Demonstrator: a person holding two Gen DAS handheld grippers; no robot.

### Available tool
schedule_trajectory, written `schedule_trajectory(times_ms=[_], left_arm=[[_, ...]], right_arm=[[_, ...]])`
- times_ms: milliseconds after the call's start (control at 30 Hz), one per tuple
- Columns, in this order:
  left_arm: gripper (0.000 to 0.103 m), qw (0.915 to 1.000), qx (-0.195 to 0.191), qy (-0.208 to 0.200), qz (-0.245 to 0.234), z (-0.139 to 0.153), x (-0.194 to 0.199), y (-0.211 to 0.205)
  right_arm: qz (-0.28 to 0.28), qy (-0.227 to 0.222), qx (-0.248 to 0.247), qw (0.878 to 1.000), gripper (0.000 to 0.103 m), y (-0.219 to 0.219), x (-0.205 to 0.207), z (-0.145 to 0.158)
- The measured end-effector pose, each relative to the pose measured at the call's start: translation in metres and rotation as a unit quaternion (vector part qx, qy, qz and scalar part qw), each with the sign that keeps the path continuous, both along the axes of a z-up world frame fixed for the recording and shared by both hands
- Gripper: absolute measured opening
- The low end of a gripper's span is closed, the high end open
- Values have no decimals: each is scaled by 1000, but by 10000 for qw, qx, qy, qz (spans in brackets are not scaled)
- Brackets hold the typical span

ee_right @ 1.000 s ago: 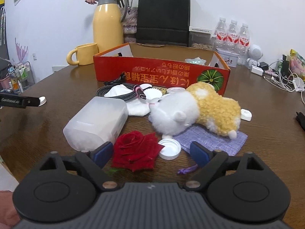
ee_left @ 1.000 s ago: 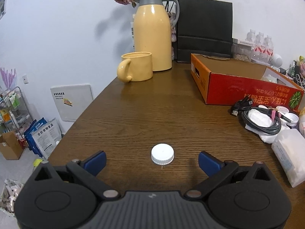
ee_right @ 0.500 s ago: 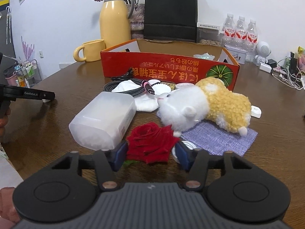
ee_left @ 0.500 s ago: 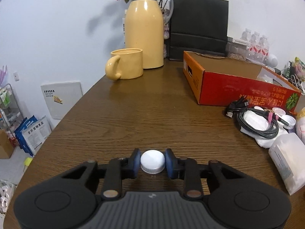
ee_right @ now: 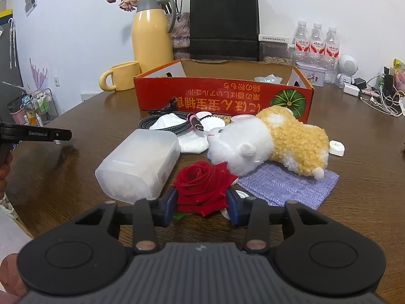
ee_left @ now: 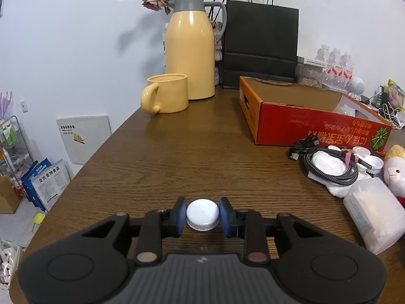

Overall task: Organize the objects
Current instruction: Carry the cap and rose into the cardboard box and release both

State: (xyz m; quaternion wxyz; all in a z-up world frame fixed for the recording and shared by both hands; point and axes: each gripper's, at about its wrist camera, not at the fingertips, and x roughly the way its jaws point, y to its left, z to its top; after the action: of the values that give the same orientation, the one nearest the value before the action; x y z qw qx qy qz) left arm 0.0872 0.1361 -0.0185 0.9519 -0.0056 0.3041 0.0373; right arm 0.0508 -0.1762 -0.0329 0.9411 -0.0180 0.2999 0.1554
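1. The left gripper [ee_left: 202, 216] has its jaws closed on a white bottle cap [ee_left: 202, 214]; both blue pads press its ribbed sides. The cap sits low over the brown wooden surface [ee_left: 182, 157], near its left edge; whether it rests on the wood or is just lifted cannot be told.
2. The right gripper [ee_right: 202, 204] has just been closing its jaws around a red rose [ee_right: 203, 185]. The blue pads touch the bloom's outer petals on both sides, so it grips the flower head.
3. The rose lies on the surface just beside a frosted plastic container [ee_right: 139, 163] on its left and in front of a white and yellow plush toy [ee_right: 268, 147].
4. The plush lies partly on a lilac knitted cloth [ee_right: 286, 186]. Another white cap [ee_right: 243, 195] peeks out behind the right pad.
5. Behind the plush is a coiled braided cable [ee_right: 167, 126] on white tissue, then an open red cardboard box [ee_right: 222, 98].
6. Further back stand a yellow mug [ee_left: 167, 96], a yellow thermos jug [ee_left: 191, 48] and a black paper bag [ee_left: 260, 43].
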Motion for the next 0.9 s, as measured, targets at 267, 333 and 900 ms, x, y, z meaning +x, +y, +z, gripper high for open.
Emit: schedule_trajectory(times_ms=[267,333,900], left_arm=[[26,9998,51,-169,-95,15,-3,-15],[26,9996,50,-220,-147,19,-3,-21],[26,9958,-7,-609,-685,58,28,-95]], right_arm=[[-60,-219,86,9997,40,-8,-6,10],[-75,-289,105,9995,40,-11,-8,14],[-72,-821,175,9964,40,-26,15,42]])
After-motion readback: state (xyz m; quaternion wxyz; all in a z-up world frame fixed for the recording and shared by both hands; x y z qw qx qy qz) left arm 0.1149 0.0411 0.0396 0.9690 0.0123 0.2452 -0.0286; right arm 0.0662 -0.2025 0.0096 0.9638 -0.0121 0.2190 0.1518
